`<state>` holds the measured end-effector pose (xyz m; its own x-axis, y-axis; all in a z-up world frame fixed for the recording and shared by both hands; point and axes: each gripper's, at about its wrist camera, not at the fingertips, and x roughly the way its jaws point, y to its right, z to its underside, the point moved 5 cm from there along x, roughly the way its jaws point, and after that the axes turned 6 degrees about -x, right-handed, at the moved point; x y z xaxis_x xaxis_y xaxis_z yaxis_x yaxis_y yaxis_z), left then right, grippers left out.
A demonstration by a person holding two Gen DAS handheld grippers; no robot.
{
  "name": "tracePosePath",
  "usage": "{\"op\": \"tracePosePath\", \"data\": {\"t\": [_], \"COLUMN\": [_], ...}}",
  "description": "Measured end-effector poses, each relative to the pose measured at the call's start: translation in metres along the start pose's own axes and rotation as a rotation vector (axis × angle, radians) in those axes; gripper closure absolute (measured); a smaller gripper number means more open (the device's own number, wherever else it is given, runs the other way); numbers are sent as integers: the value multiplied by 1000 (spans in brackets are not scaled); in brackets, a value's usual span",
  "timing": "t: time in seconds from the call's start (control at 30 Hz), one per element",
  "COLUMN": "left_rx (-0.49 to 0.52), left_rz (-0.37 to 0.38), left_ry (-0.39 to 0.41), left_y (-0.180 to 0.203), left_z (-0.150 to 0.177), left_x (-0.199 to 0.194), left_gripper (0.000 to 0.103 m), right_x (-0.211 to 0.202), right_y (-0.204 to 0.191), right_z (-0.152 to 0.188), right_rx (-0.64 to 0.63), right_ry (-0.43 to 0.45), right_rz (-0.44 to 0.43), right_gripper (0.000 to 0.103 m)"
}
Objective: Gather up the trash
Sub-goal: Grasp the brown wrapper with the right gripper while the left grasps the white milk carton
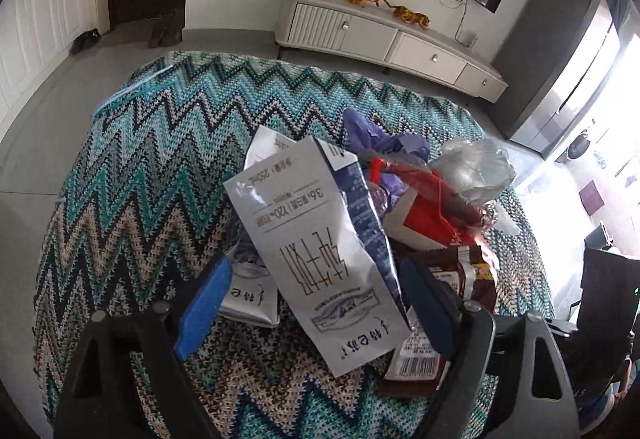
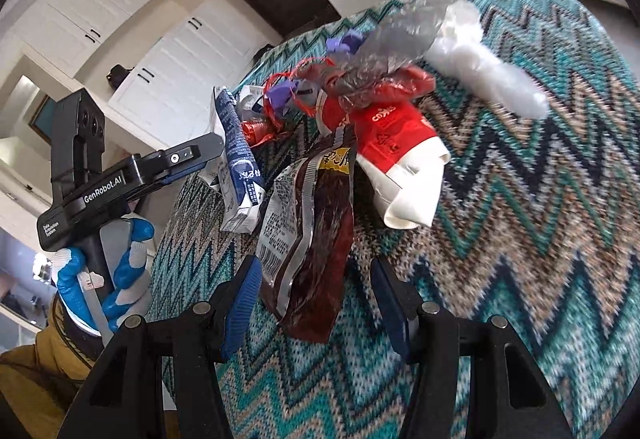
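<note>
A heap of trash lies on a zigzag-knit tablecloth [image 1: 140, 167]. My left gripper [image 1: 316, 305] is open wide, and a flattened white and blue milk carton [image 1: 320, 239] lies between its blue pads without being pressed. My right gripper [image 2: 318, 303] is open, with the lower end of a brown snack wrapper [image 2: 316, 239] between its fingers and a gap on the right side. Behind lie a red and white carton [image 2: 392, 143], crumpled clear plastic [image 2: 400, 35], purple scraps [image 2: 344, 41] and a white plastic wad [image 2: 488, 75]. In the right wrist view the milk carton [image 2: 240, 163] stands at the left.
A gloved hand [image 2: 108, 271] holds the left gripper's handle beyond the table's left edge. A low TV cabinet [image 1: 384, 39] and a grey cabinet [image 1: 560, 59] stand past the far edge. White cupboards [image 2: 168, 79] line the wall.
</note>
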<state>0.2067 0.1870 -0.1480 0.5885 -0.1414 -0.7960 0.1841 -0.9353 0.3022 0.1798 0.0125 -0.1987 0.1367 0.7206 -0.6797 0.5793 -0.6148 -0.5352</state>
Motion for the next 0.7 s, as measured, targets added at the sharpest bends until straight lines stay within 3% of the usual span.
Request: {"op": "tracePosePath", "data": {"t": [0.1, 0.3, 0.33, 0.4, 0.7], "left_rx": [-8, -32, -38, -51, -72], "left_rz": [-25, -47, -47, -39, 31], "left_ry": [-12, -19, -16, -21, 54], "left_y": [4, 11, 10, 9, 4], "left_z": [-3, -3, -3, -3, 2], "left_x": [7, 17, 18, 20, -15], "left_gripper": [17, 19, 29, 38, 39], "right_x": [6, 6, 3, -1, -35], "right_y": [5, 10, 10, 11, -10], "right_z": [-2, -4, -4, -3, 12], "right_rx": [-1, -8, -14, -21, -93], "right_ry": [-2, 6, 7, 11, 44], "right_rz": [-32, -72, -67, -71, -81], "right_gripper": [51, 75, 81, 93, 99]}}
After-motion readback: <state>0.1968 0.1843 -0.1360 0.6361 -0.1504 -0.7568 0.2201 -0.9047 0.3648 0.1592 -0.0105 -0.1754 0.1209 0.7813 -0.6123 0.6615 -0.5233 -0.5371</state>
